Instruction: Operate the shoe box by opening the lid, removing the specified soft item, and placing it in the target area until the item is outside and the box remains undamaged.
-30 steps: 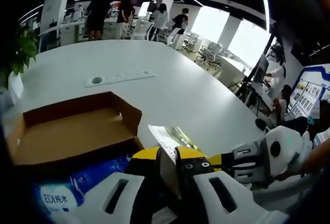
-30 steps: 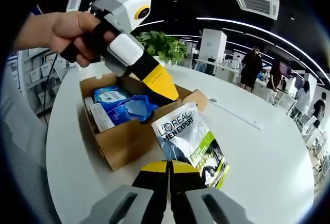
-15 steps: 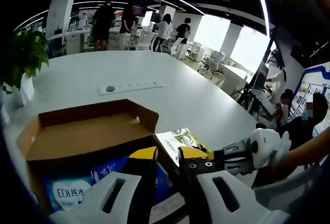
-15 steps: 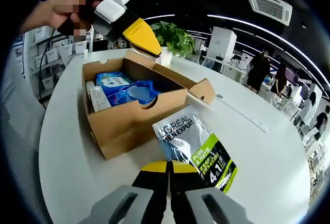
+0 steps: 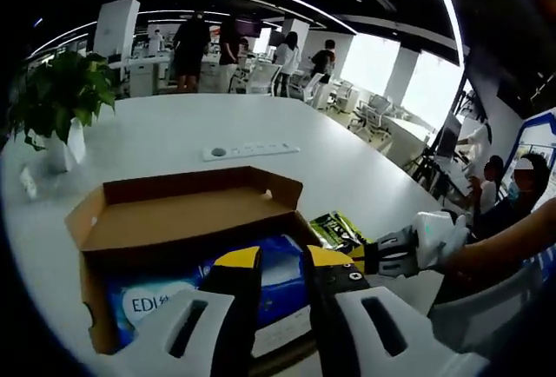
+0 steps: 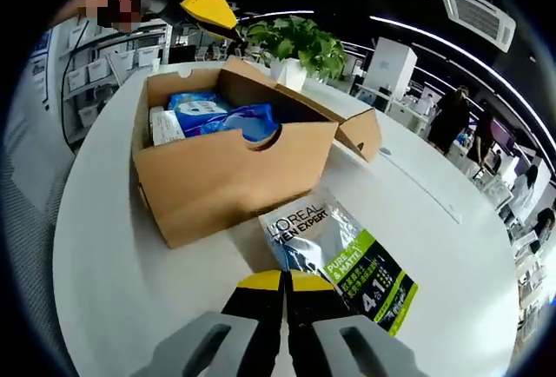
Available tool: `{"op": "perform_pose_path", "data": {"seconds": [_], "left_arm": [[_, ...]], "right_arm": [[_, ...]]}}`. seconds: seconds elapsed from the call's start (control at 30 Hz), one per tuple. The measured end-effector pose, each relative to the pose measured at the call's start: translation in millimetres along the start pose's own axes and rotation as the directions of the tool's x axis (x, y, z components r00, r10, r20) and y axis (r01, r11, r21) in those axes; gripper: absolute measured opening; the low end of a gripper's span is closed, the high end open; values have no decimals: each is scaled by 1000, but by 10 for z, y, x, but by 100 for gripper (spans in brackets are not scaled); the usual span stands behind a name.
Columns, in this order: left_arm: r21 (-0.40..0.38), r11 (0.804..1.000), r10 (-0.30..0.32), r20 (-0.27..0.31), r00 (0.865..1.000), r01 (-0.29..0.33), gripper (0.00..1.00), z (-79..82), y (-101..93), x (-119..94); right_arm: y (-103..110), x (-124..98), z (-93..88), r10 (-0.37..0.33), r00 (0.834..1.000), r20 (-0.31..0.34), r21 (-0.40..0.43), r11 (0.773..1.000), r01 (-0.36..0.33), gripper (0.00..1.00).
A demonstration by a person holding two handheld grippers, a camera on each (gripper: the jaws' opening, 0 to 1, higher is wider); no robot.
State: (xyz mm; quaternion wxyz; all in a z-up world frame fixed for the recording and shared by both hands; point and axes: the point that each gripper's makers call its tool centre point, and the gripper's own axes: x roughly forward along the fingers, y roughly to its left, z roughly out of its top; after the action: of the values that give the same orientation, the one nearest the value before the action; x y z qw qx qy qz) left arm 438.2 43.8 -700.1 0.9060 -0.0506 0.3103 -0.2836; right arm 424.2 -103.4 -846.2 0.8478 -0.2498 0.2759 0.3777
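White round desk (image 6: 130,281), open-plan office | one open shoe box (image 6: 217,177) — one pouch (image 6: 347,260) beside it | right gripper (image 6: 284,283) closed, empty | left gripper (image 5: 282,260) slightly parted

1 shoe box (image 6: 228,177), 1 L'Oreal pouch (image 6: 343,260), 2 blue packs (image 6: 221,116) in box, 1 potted plant (image 6: 297,47), 1 power strip (image 5: 248,148), 2 grippers (image 6: 284,286).

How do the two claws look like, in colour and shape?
Both look alike. The left claw has two black jaws with yellow tips, rising from pale grey bodies with slot-shaped openings. The right claw has the same yellow-tipped black jaws on grey bodies. Small screws show on one left jaw.
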Motion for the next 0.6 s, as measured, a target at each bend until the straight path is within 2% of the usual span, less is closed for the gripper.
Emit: {"op": "perform_pose_path", "data": {"seconds": [0.17,0.33,0.6], "left_arm": [[-7,999,34,8,999,-34,20,-25,147,-99],[-17,999,49,17,999,-48,20,-65,175,-185],[-2,998,68,15,998,-68,22,-104,251,-277]], "right_arm": [[-14,3,-39,-4,1000,-12,9,1000,4,0],[-4,11,-52,0,1000,-22,15,1000,1,1],[-48,-79,-44,-28,1000,1,60,998,28,13]]}}
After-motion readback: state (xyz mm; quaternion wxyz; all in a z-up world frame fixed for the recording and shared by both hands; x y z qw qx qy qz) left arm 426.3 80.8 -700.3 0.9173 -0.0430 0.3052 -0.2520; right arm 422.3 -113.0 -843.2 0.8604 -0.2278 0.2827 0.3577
